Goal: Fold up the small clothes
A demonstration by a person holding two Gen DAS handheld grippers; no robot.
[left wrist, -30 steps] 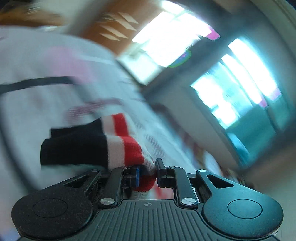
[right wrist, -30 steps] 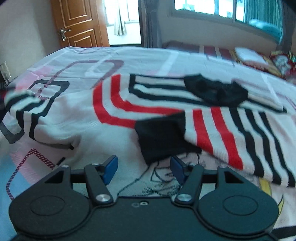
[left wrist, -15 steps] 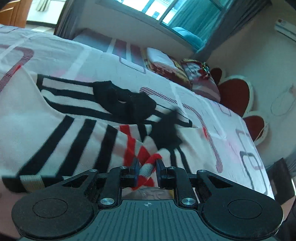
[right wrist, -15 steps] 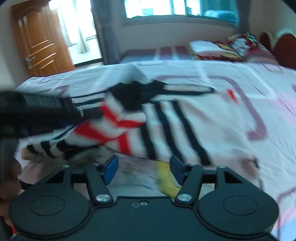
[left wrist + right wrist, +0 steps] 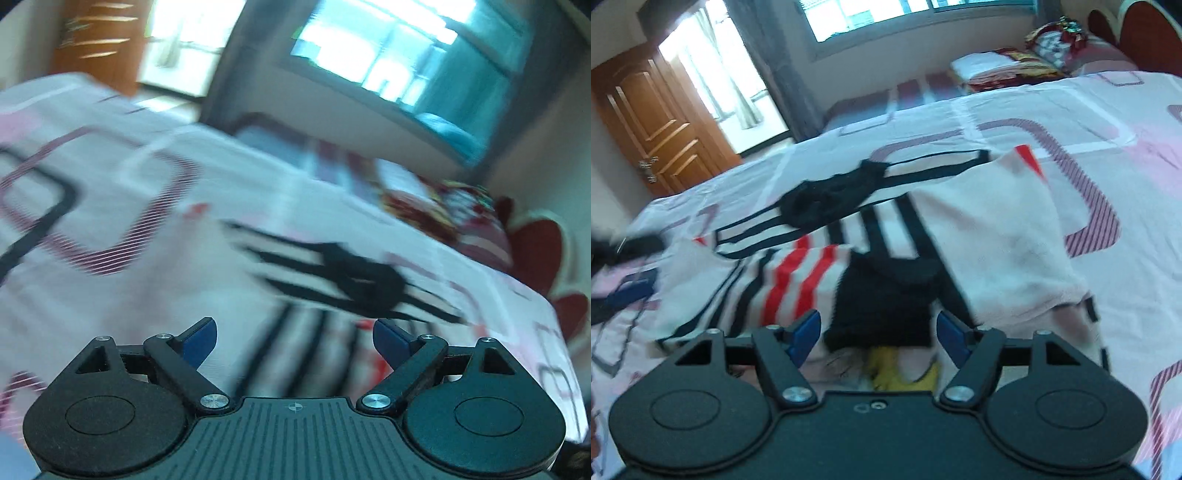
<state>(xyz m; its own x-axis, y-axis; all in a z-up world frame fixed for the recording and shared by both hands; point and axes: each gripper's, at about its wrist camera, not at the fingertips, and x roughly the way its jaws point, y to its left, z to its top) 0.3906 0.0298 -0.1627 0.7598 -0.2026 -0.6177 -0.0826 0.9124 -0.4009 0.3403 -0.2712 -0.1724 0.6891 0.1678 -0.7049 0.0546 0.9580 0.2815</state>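
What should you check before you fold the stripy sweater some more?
1. Left gripper empty: ok, jaws opening, nothing between them.
2. Right gripper empty: ok, jaws opening, no cloth pinched.
3. Stripy sweater lying on the bed: ok.
4. Both sleeves folded in over the body: ok, the black cuff and the red-striped sleeve lie across it.
5. Sweater smooth: not ok, the white fold is lumpy.
6. Left wrist view sharp enough to aim: not ok, it is blurred.
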